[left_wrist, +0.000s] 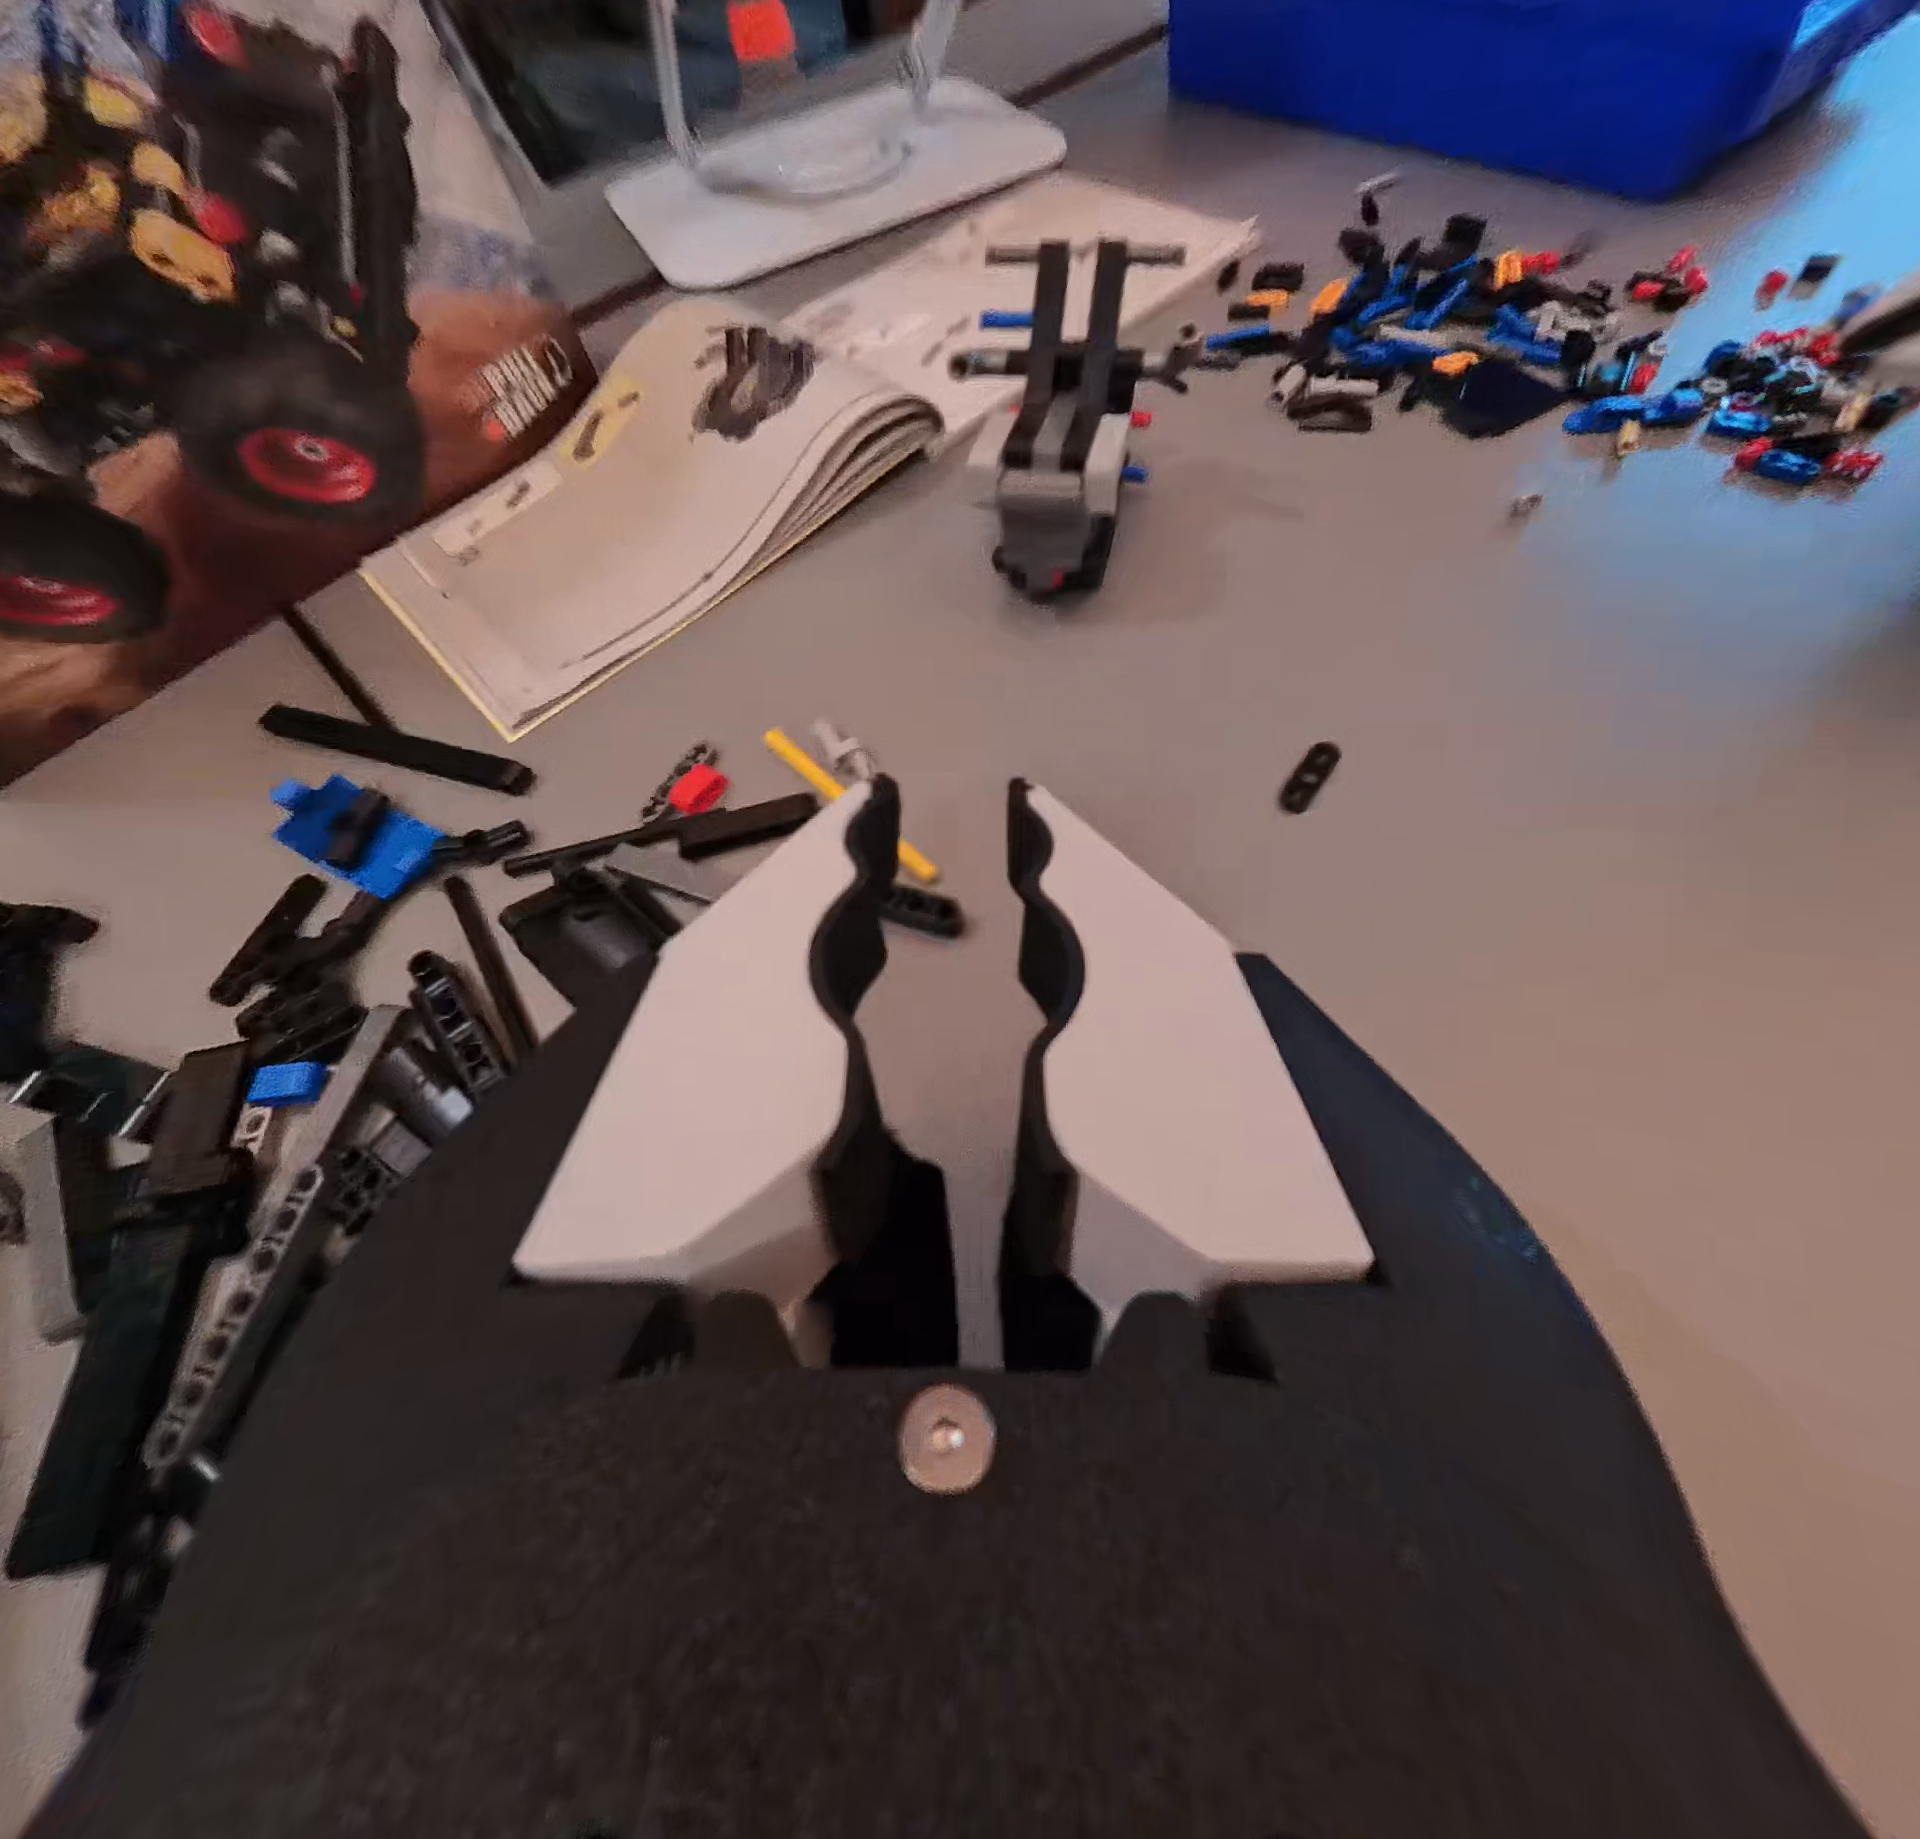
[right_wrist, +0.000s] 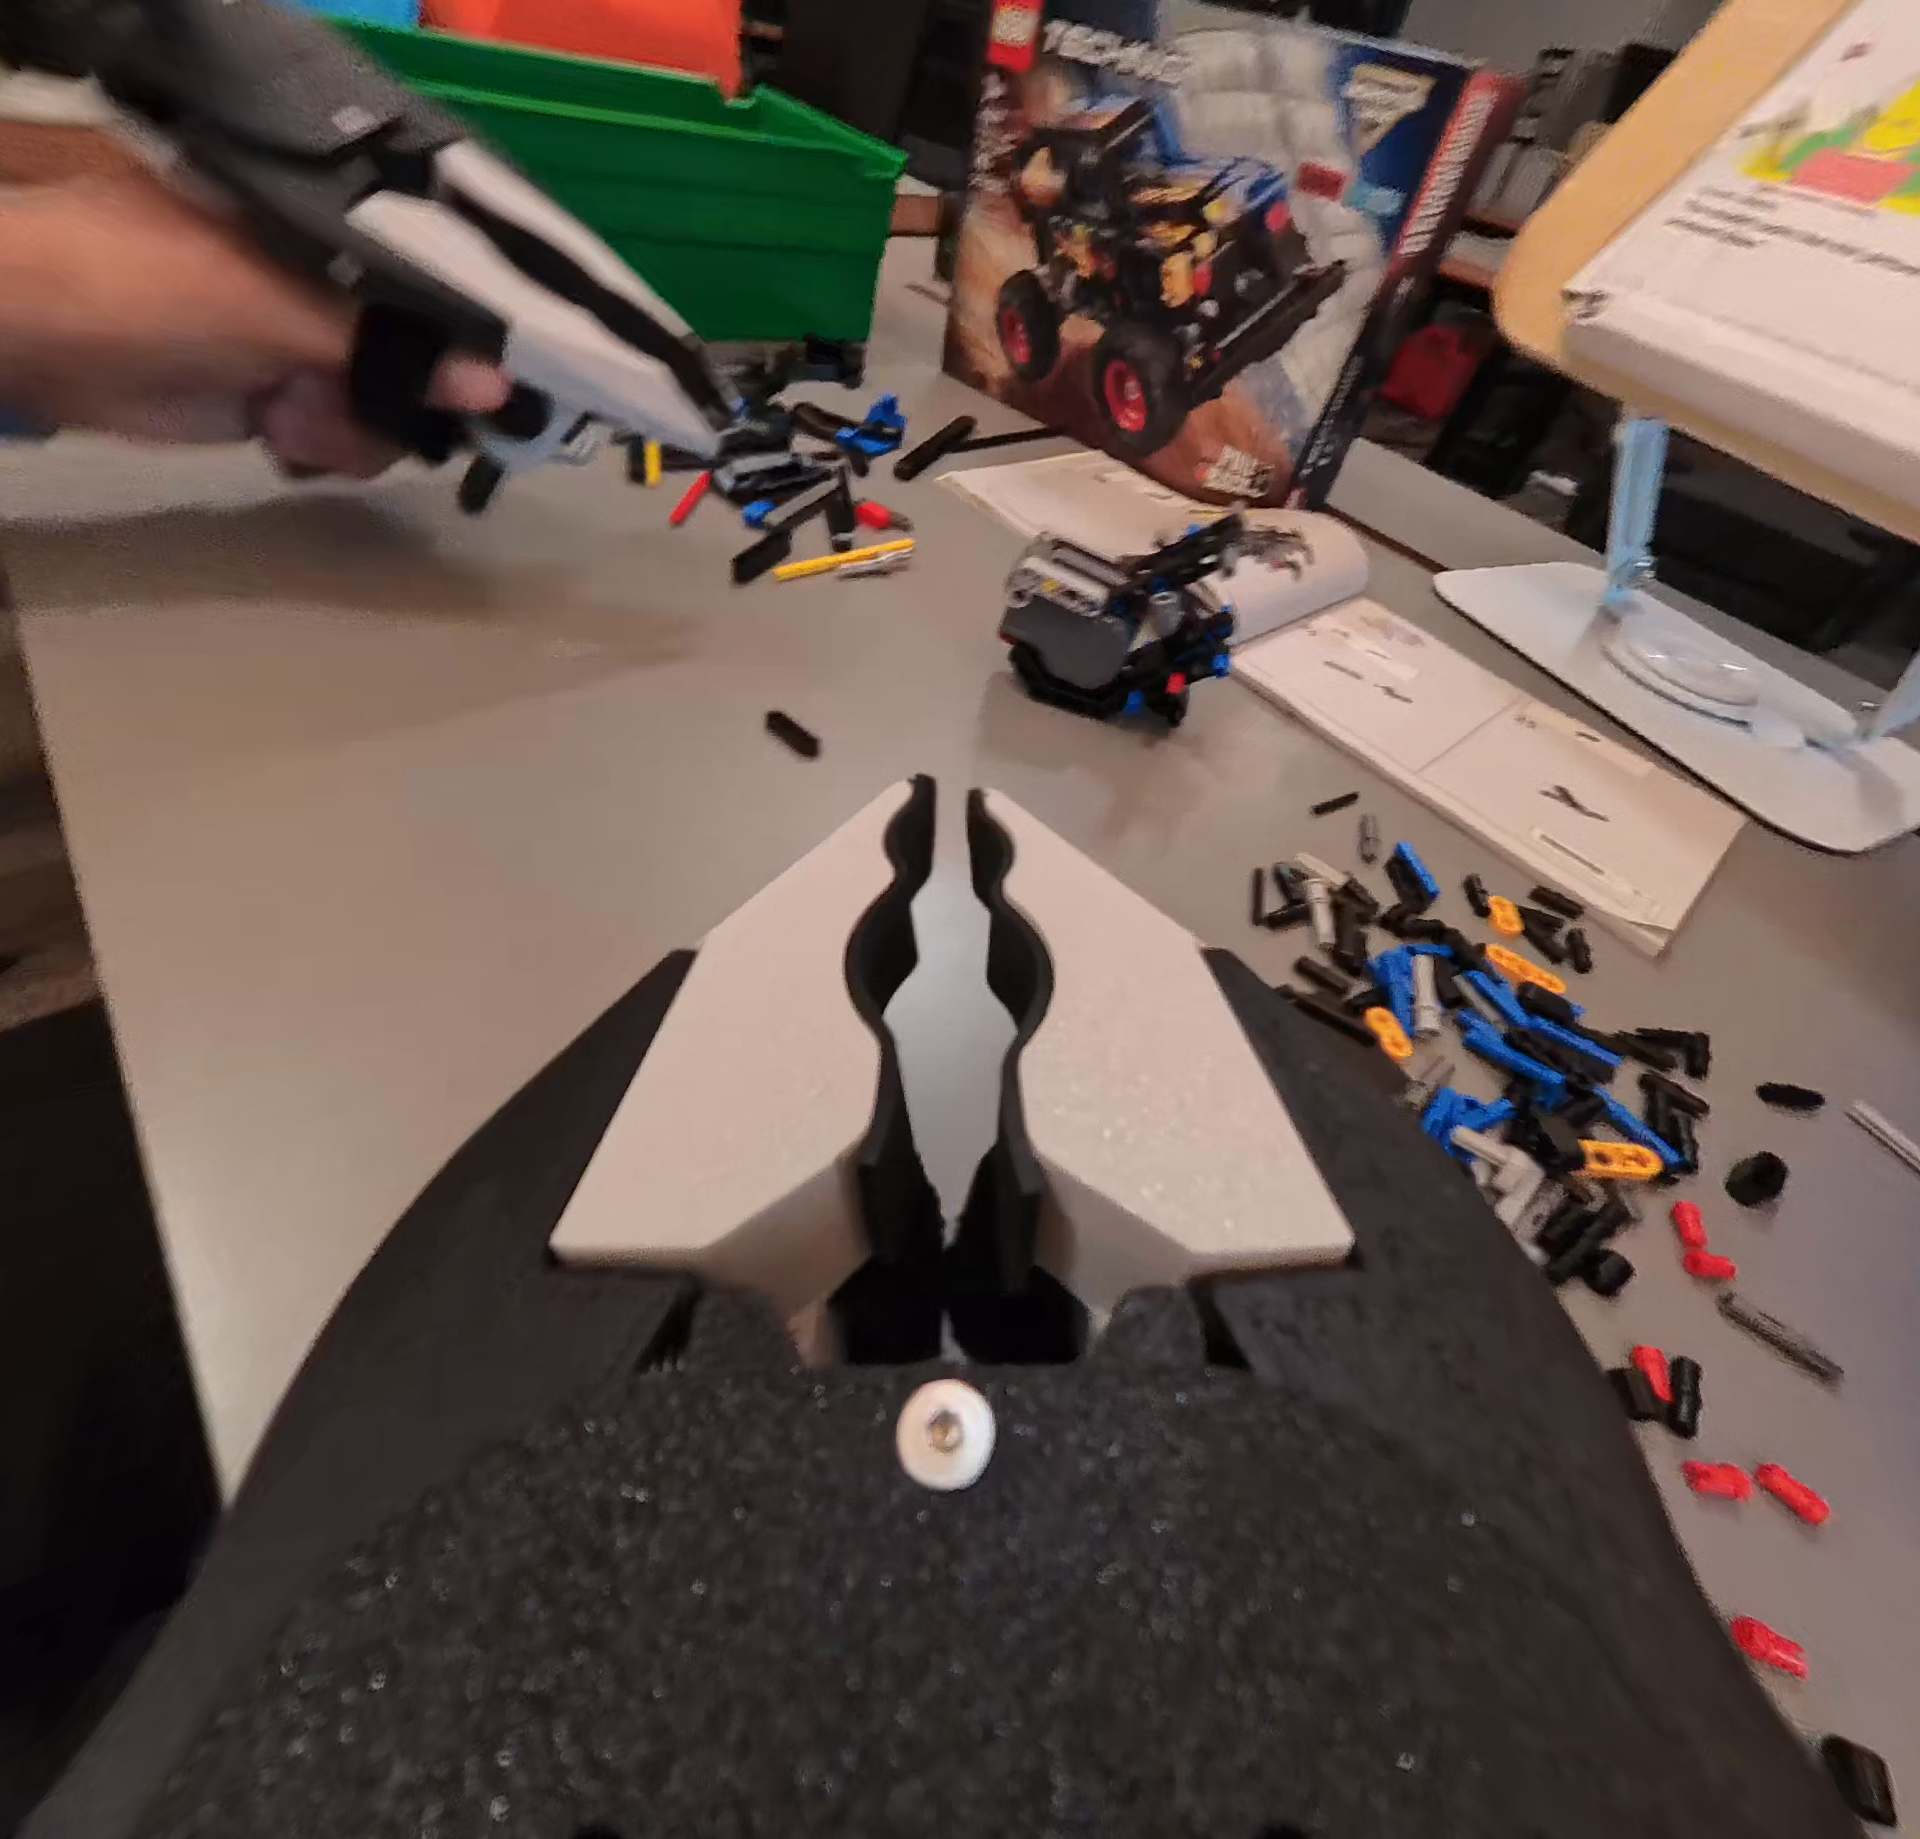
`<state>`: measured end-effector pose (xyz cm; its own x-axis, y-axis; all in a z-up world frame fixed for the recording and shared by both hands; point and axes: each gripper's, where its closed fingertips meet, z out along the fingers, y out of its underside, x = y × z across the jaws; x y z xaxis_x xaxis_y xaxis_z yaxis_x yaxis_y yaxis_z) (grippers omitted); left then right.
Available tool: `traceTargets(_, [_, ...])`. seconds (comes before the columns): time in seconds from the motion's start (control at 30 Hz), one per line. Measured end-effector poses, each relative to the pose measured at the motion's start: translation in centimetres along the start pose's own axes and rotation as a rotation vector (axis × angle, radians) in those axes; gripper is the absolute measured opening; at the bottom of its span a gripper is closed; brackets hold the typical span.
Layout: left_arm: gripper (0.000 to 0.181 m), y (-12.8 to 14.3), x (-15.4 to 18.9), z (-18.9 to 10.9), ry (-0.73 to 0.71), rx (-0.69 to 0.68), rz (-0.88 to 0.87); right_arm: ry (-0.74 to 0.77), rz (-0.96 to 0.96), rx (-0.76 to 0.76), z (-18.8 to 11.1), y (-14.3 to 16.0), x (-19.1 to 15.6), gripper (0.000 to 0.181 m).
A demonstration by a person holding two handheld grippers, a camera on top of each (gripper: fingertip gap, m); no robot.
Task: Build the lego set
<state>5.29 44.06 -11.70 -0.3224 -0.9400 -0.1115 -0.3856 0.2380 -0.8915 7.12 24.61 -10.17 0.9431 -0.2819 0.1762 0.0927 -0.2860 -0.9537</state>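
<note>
While the partly built model (right_wrist: 1117, 626) stands alone near the middle of the table (right_wrist: 416, 854), beside the open instruction booklet (left_wrist: 665, 511), neither gripper is seen to hold anything. The left gripper (left_wrist: 945, 792) is carried with its fingers parted and empty, and its tips are lowered over the heap of long black beams and loose pieces (left_wrist: 343, 958) on the left side of the table. Just past its left fingertip a yellow axle (left_wrist: 847, 802) lies flat, its long axis running diagonally away and to the left under that tip; a short black link (left_wrist: 925, 911) lies between the fingers, a little nearer. In the right wrist view the left gripper (right_wrist: 717, 428) is shown reaching down into that same heap, held by a hand (right_wrist: 156, 335).

The right gripper (right_wrist: 948, 787) is held with only a narrow gap between its fingers, nothing gripped, above bare table. The pile of small pins and connectors (right_wrist: 1496, 1041) lies to its right and close by; the model lies ahead and slightly right. The left heap is judged to be the left gripper's business, the pins the right's.
</note>
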Motion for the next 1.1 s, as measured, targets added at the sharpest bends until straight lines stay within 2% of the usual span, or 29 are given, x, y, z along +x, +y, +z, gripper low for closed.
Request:
traceTargets(0.07, [0.029,0.6,-1.1,1.1,0.08,-0.097,-0.016,-0.068,-0.003,-0.037,-0.2,0.5,-1.4,0.006])
traceTargets(0.13, [0.034,0.3,-1.2,2.7,0.132,-0.164,-0.01,-0.087,-0.017,-0.01,-0.7,0.2,-1.9,0.006])
traceTargets(0.2, [0.034,0.0,-1.5,4.3,0.122,-0.231,0.022,-0.093,-0.005,0.034,-1.2,-0.3,-1.8,0.006])
traceTargets(0.33, [0.029,2.2,-1.5,5.8,0.085,-0.369,0.038,-0.114,0.051,0.071,-1.6,-0.8,-1.5,0.006])
traceTargets(0.47, [0.024,3.2,-1.1,6.6,0.068,-0.322,0.048,-0.155,0.073,0.121,-2.0,-1.5,-1.9,0.006])
traceTargets(0.53, [0.023,3.2,-2.0,6.7,0.017,-0.318,0.064,-0.194,0.086,0.106,-1.9,-1.3,-2.3,0.006])
traceTargets(0.6, [0.017,3.3,-1.9,6.6,0.037,-0.319,0.047,-0.224,0.11,0.089,-1.6,-1.2,-2.4,0.006])
traceTargets(0.73, [0.029,2.7,-2.2,6.3,0.048,-0.297,0.046,-0.262,0.216,0.109,-1.6,-1.5,-1.7,0.007])
traceTargets(0.8, [0.031,1.9,-2.4,6.4,0.078,-0.269,0.12,-0.305,0.307,0.126,-1.6,-1.7,-1.2,0.007])
traceTargets(0.9, [0.03,2.0,-2.8,6.6,0.186,-0.312,0.289,-0.355,0.436,0.174,-1.7,-2.1,0.0,0.009])
traceTargets(1.0, [0.031,2.5,-2.6,7.0,0.335,-0.397,0.277,-0.396,0.474,0.209,-1.7,-2.7,0.4,0.009])
traceTargets(1.1, [0.026,2.9,-3.8,7.8,0.345,-0.452,0.296,-0.416,0.444,0.207,-1.3,-2.9,0.1,0.009])
